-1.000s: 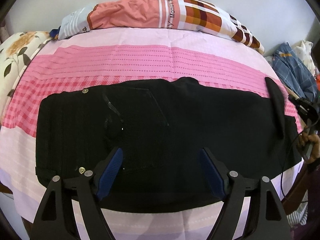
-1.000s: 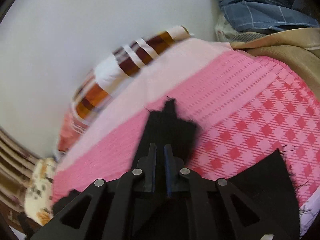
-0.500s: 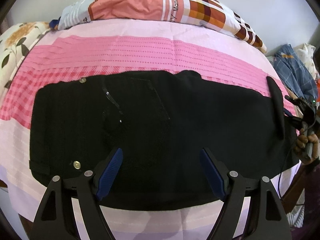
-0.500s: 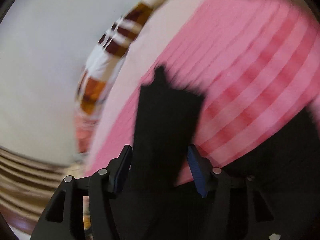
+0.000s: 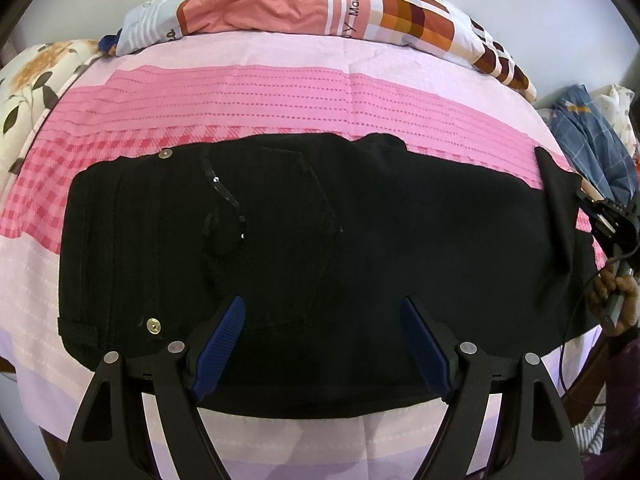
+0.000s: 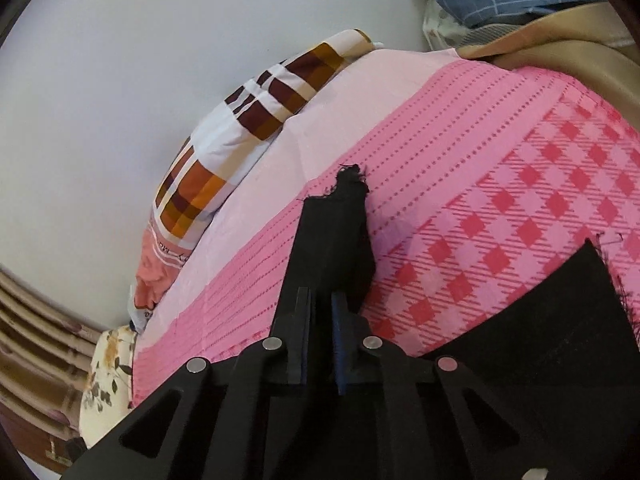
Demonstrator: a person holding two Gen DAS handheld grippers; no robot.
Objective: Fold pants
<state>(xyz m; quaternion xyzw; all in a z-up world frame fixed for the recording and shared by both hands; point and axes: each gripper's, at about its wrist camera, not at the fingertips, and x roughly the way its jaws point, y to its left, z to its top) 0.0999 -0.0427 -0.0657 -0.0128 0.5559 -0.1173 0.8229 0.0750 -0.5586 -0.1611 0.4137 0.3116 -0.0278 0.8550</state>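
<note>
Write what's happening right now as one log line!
step: folding black fabric pants | left gripper: open above pants | right gripper: closing on frayed pant hem | surface: pink patterned bedsheet

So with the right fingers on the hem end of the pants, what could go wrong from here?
1. The right gripper is closing on only a narrow, frayed hem corner of the black pants, so the cloth might slip out when pulled.
2. The left gripper is open above the pants and pins nothing, so the whole garment could drag across the pink bedsheet instead of folding.
</note>
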